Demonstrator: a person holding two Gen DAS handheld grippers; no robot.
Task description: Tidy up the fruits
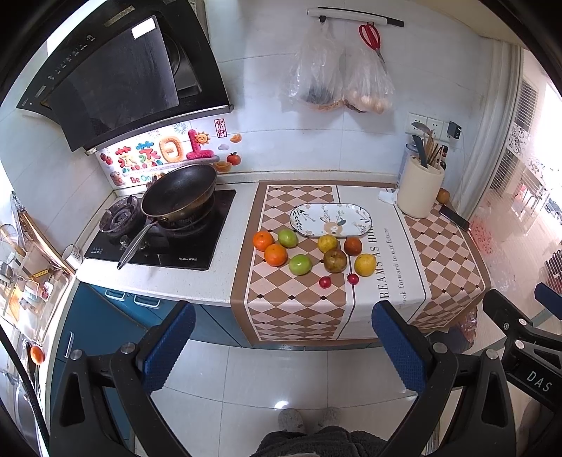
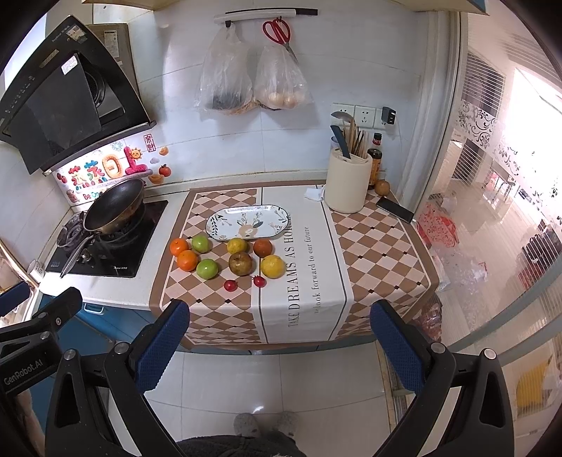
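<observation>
Several fruits lie on the checkered cloth (image 1: pixel 291 309) in front of an empty oval floral plate (image 1: pixel 330 219) (image 2: pixel 247 221): two oranges (image 1: pixel 275 254) (image 2: pixel 187 260), two green apples (image 1: pixel 299 264) (image 2: pixel 206 268), yellow fruits (image 1: pixel 364 264) (image 2: pixel 272 266), a brown pear (image 1: pixel 334 260) (image 2: pixel 240 263), a reddish fruit (image 1: pixel 352 245) (image 2: pixel 262 247) and two small red fruits (image 1: pixel 325 282) (image 2: pixel 229 285). My left gripper (image 1: pixel 282 346) and right gripper (image 2: pixel 279 346) are both open and empty, held back off the counter's front edge above the floor.
A pan (image 1: pixel 179 190) sits on the gas stove (image 1: pixel 158 232) at left. A cream utensil holder (image 1: pixel 419 190) (image 2: pixel 347 182), sauce bottles (image 2: pixel 375 163) and a phone (image 2: pixel 395 209) stand at back right. Plastic bags (image 2: pixel 253 77) and scissors (image 2: pixel 277 31) hang on the wall.
</observation>
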